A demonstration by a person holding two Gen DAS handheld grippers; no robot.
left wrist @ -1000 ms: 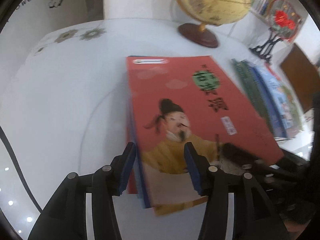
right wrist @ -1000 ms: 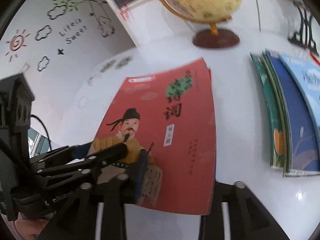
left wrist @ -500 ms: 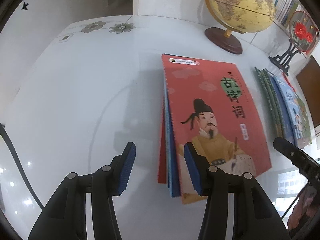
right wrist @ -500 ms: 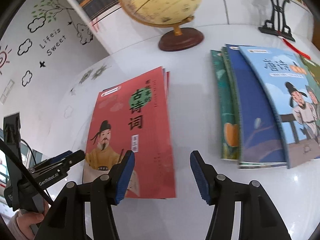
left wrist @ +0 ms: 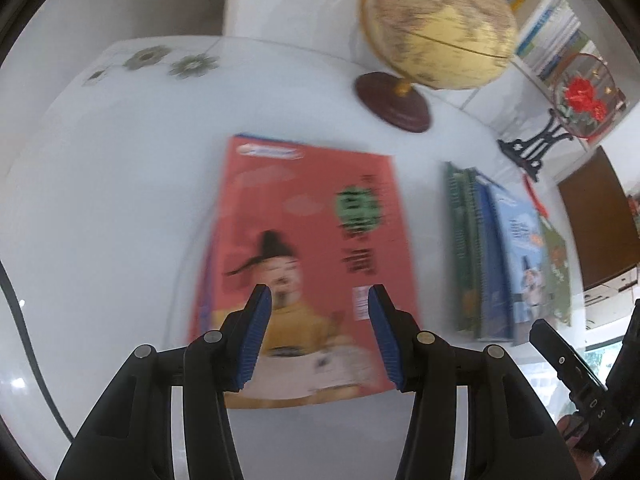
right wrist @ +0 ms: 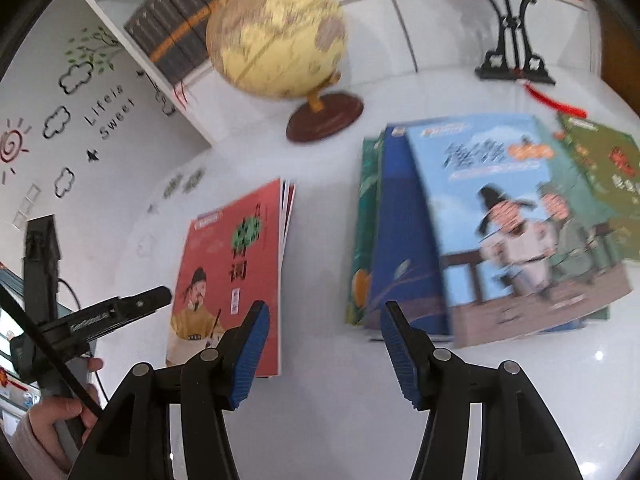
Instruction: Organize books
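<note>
A red-covered book [left wrist: 304, 216] tops a small stack lying flat on the white table [left wrist: 100, 200]. My left gripper [left wrist: 320, 304] hovers open above the book's near end, with nothing between its blue pads. In the right wrist view the same red book [right wrist: 236, 256] lies at left and a fanned pile of blue and green books [right wrist: 480, 220] at right. My right gripper [right wrist: 326, 316] stands open over bare table between the two piles, holding nothing. The fanned pile [left wrist: 504, 256] also shows at the right of the left wrist view.
A globe [right wrist: 276, 40] on a dark wooden base stands behind the books. A round embroidered fan on a black stand [right wrist: 512, 40] sits at the back right. Bookshelves [right wrist: 180, 32] line the wall. A hand [right wrist: 60, 412] holds the left gripper [right wrist: 132, 308] beside the red book.
My right gripper let go of the red book's near corner, opened, and swung right toward the fanned pile. My left gripper rose from the stack's left edge and now hangs over the cover.
</note>
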